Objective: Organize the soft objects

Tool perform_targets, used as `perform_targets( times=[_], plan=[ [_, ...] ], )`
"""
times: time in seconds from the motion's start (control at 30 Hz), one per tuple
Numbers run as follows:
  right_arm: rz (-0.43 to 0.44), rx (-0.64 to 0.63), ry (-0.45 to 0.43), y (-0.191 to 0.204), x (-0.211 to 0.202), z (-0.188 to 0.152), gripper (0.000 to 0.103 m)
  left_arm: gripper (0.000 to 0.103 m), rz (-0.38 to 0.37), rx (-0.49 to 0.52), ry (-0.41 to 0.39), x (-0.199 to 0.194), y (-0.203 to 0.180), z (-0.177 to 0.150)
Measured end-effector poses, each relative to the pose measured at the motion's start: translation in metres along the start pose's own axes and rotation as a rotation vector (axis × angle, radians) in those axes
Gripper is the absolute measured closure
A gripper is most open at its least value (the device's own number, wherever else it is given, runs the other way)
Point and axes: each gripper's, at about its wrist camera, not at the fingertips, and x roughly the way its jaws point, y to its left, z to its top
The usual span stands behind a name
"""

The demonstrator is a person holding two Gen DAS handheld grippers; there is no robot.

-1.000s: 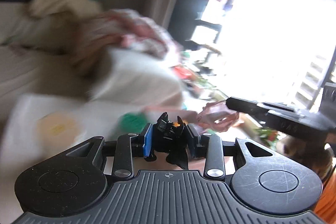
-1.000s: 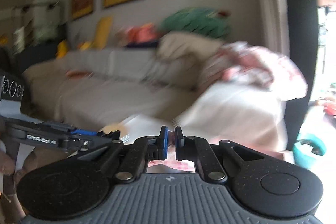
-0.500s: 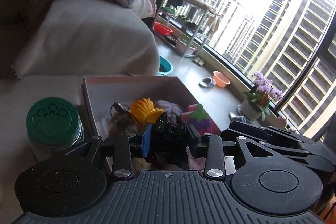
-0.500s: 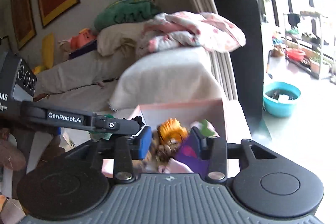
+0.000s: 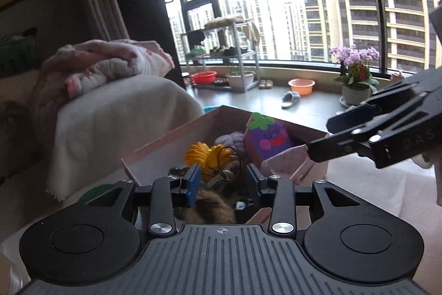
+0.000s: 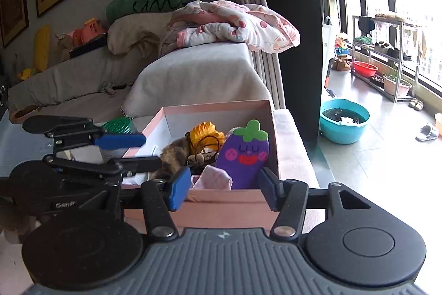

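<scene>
A pink cardboard box [image 6: 221, 108] stands on a pale table and holds soft things: a purple eggplant plush [image 6: 244, 154], an orange fluffy toy [image 6: 205, 130], a brown furry toy [image 6: 172, 154] and a pink dotted cloth [image 6: 212, 179]. The box [image 5: 165, 145], eggplant plush [image 5: 266, 138], orange toy [image 5: 204, 154] and brown toy [image 5: 214, 205] also show in the left wrist view. My left gripper [image 5: 223, 181] is open over the box's near left side, above the brown toy. My right gripper [image 6: 222, 187] is open and empty at the box's near wall.
A green-lidded jar [image 6: 117, 126] stands left of the box. A sofa with a white throw [image 6: 199, 73], a pink blanket [image 6: 234, 24] and cushions lies behind. A teal basin [image 6: 344, 119] sits on the floor at right, by shelves and a window.
Both grippers swung toward the box and came closer to it. The left jaws, shut on a small dark thing earlier, now stand open. The right jaws opened wider.
</scene>
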Motion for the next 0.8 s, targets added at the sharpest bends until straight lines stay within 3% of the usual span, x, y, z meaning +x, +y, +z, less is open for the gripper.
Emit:
perform_targets(
  times=[0.07, 0.17, 0.23, 0.33, 0.43, 0.53, 0.57, 0.67, 0.7, 0.77, 0.8],
  plan=[
    [0.002, 0.007, 0.006, 0.001, -0.002, -0.003, 0.047, 0.062, 0.015, -0.126, 0.022, 0.004, 0.015, 0.002],
    [0.025, 0.03, 0.031, 0.003, -0.005, -0.009, 0.046, 0.063, -0.023, -0.311, 0.053, -0.007, 0.035, 0.001],
    [0.04, 0.038, 0.06, 0.008, -0.005, -0.015, 0.043, 0.063, 0.018, -0.285, 0.069, -0.024, 0.029, -0.007],
    [0.008, 0.042, 0.119, 0.021, 0.001, -0.028, 0.04, 0.063, 0.153, -0.218, 0.134, -0.054, 0.014, -0.032],
    [-0.035, 0.022, 0.182, 0.039, 0.014, -0.042, 0.04, 0.063, 0.231, -0.289, 0.204, -0.07, 0.006, -0.065],
    [-0.04, -0.004, 0.255, 0.054, 0.033, -0.055, 0.038, 0.063, 0.239, -0.356, 0.252, -0.065, 0.002, -0.09],
    [-0.045, -0.022, 0.241, 0.058, 0.034, -0.058, 0.033, 0.063, 0.249, -0.363, 0.268, -0.06, 0.001, -0.095],
    [-0.09, -0.067, 0.232, 0.066, 0.037, -0.065, 0.025, 0.061, 0.269, -0.384, 0.233, -0.054, -0.003, -0.1],
    [-0.103, -0.077, 0.226, 0.067, 0.037, -0.067, 0.024, 0.054, 0.275, -0.411, 0.224, -0.052, -0.003, -0.1],
    [-0.138, -0.079, 0.225, 0.066, 0.039, -0.068, 0.006, 0.045, 0.268, -0.425, 0.214, -0.049, -0.004, -0.1],
    [-0.151, -0.046, 0.232, 0.062, 0.041, -0.068, 0.004, 0.044, 0.276, -0.42, 0.212, -0.048, -0.006, -0.1]
  ],
)
